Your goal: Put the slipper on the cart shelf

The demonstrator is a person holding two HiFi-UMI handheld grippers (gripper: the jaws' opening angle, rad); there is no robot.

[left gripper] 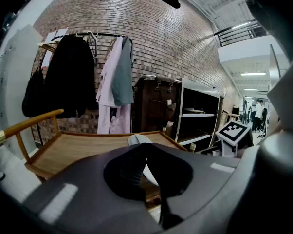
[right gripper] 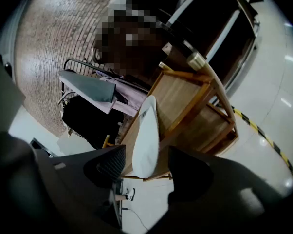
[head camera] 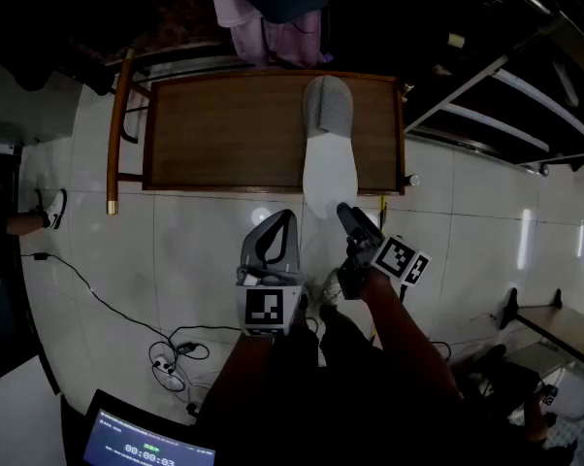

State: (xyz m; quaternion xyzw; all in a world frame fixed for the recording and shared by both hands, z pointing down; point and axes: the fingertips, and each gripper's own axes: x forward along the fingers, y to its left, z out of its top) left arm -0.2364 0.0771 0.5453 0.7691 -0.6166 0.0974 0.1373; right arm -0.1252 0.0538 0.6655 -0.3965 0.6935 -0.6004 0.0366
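A white slipper [head camera: 329, 153] with a grey toe lies on the wooden cart [head camera: 214, 129], toe toward the wall and heel overhanging the near edge. My right gripper [head camera: 348, 212] stands open just right of that heel. In the right gripper view the slipper [right gripper: 145, 135] shows beyond the gap of the right gripper [right gripper: 146, 167], untouched by either pad. My left gripper [head camera: 288, 216] hangs over the floor in front of the cart, its tips together and nothing held. In the left gripper view, the left gripper [left gripper: 146, 147] partly hides the slipper [left gripper: 137, 139] on the cart [left gripper: 83, 150].
Coats [head camera: 273, 8] hang on a rack behind the cart. A black shelving unit [head camera: 505, 95] stands at the right. The cart's curved handle [head camera: 117, 134] is at its left end. Cables and a power strip [head camera: 166, 357] lie on the tiled floor near a laptop [head camera: 137, 445].
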